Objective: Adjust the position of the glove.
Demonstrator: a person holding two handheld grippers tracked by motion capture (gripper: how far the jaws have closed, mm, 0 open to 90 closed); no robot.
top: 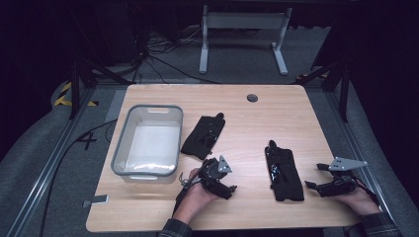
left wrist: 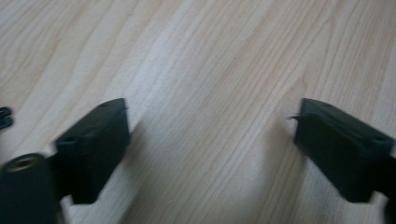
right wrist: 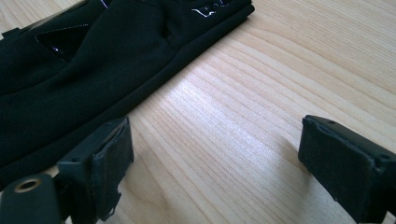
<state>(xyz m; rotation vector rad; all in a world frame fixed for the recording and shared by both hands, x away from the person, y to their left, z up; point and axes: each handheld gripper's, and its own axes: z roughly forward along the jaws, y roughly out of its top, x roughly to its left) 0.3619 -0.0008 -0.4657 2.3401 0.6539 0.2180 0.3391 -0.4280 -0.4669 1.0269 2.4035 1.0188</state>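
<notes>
Seen from above: left tool (top: 232,188) gripped in a hand low over the near edge of the light wooden table (top: 257,123), lying roughly level, jaws apart with bare wood between them in the left gripper view. Right tool (top: 311,177) held low near the near right corner, pointing across toward the table's middle, grey three-cornered plate on top, jaws spread wide and clamped on nothing. Plaid sleeve cuffs at the near edge.

Just beside the right tool, toward the middle: a flat black fabric glove (top: 283,171) with glossy patches, laid lengthwise, fingers toward the far edge; in the right gripper view, its dark cloth (right wrist: 93,70) just beyond one pad, not between the two. A second black fabric glove (top: 203,136) crumpled nearer the table's centre, close beside a grey plastic bin (top: 121,148) at the left edge.

Counted: two tools, two gloves, one bin.
</notes>
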